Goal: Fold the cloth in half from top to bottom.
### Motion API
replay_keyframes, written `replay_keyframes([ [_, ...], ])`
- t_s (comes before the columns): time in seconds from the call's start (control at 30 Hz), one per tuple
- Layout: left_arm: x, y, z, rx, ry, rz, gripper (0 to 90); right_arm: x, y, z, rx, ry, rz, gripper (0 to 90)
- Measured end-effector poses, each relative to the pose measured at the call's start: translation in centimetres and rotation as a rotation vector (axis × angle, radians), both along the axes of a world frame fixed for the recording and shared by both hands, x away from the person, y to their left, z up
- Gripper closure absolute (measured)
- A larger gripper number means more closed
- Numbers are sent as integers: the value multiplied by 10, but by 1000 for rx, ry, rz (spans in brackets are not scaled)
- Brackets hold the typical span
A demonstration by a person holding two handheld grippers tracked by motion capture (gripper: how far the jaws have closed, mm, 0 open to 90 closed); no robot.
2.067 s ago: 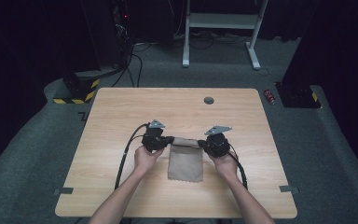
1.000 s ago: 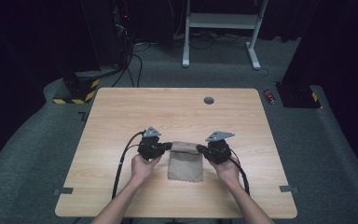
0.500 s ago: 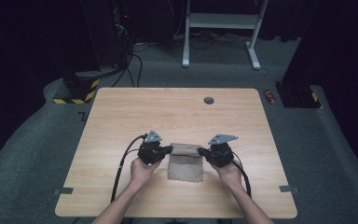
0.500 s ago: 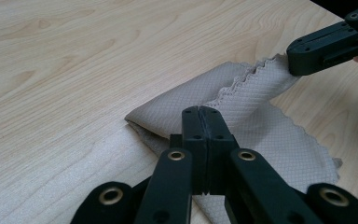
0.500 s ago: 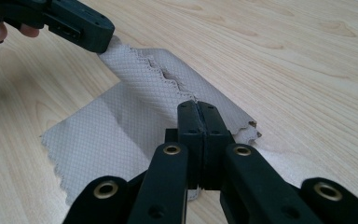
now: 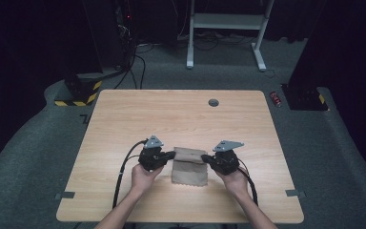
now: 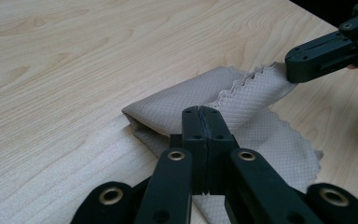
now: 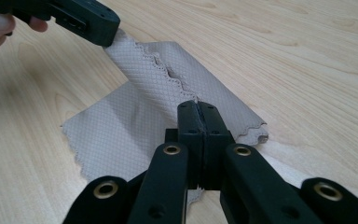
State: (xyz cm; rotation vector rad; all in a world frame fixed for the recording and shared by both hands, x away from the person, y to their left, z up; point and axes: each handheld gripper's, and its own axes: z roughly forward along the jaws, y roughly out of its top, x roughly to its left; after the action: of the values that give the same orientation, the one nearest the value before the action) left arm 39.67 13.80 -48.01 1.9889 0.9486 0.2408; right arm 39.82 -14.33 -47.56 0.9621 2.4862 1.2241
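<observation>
Presently, left gripper (image 6: 170, 155) and right gripper (image 6: 207, 159) each clamp opposite corners of the beige cloth (image 6: 189, 171) on the table (image 6: 124, 119).

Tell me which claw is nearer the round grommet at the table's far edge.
Right. The right claw sits on the cloth's right corner, almost directly below the grommet; the left claw grips the left corner, farther off to the side.

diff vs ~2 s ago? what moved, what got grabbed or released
Both grippers, left and right, came toward the person, drawing the beige cloth's far edge back over itself, so the fold advanced. Nothing grabbed or released: both stay shut on that edge. The cloth's near part and the table stayed put.
</observation>
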Motion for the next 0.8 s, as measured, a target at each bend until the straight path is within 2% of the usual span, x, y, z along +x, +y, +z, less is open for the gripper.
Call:
replay_keyframes([
  [0.27, -7, -1, -2, 20, -8, -14, 894, -7, -1, -2, 5, 9, 9, 891],
  [0.43, -11, -2, -4, 41, -12, -24, 894, -13, 0, -5, -13, 1, 18, 891],
  [0.63, -16, -3, -6, 42, -6, -30, 894, -18, -1, -8, -10, 10, 20, 891],
  [0.8, -18, -5, -9, 60, -12, -39, 894, -21, -1, -10, -25, 4, 25, 890],
])
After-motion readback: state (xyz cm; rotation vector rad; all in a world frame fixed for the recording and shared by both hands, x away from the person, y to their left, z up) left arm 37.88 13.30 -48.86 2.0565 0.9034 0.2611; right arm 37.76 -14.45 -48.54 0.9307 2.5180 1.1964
